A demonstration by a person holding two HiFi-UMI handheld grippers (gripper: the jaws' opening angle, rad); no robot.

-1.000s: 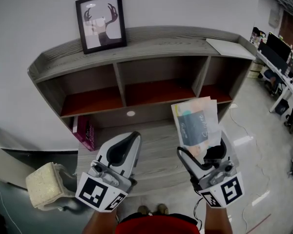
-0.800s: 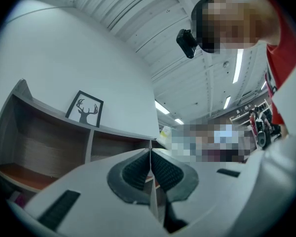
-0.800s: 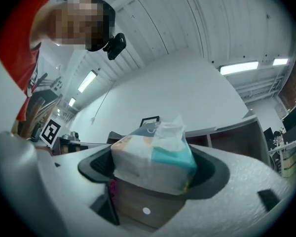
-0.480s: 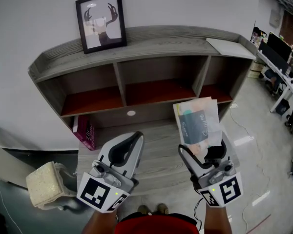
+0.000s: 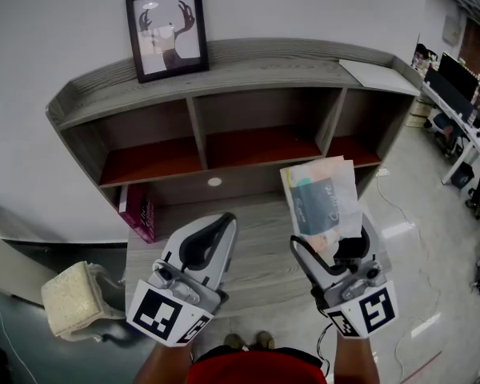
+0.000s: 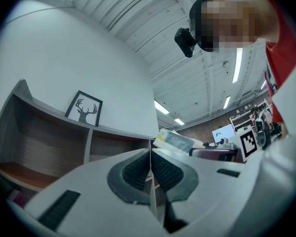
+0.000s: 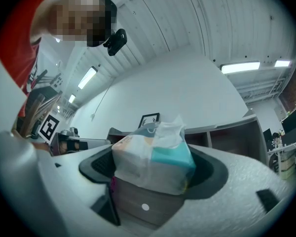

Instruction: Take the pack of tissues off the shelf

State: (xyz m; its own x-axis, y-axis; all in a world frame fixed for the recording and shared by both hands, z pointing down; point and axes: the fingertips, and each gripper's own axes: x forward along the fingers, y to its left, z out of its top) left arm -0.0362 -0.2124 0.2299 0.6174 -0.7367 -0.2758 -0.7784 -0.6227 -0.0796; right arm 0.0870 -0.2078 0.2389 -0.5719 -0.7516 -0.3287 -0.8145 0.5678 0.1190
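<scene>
The pack of tissues is a soft clear-wrapped pack with a teal and peach label. My right gripper is shut on it and holds it in the air in front of the grey wooden shelf, off its boards. In the right gripper view the pack of tissues fills the gap between both dark pads. My left gripper hangs beside it at the left, shut with nothing in it. In the left gripper view its ribbed pads touch each other, and the pack of tissues shows to the right.
A framed deer picture stands on the shelf top, a white sheet at its right end. Magenta books lean in the lower left compartment. A beige cushion lies at the lower left. Office desks with monitors stand at the right.
Both grippers and the held pack have stayed nearly still; the view shifted slightly, so the shelf sits a little higher in the picture.
</scene>
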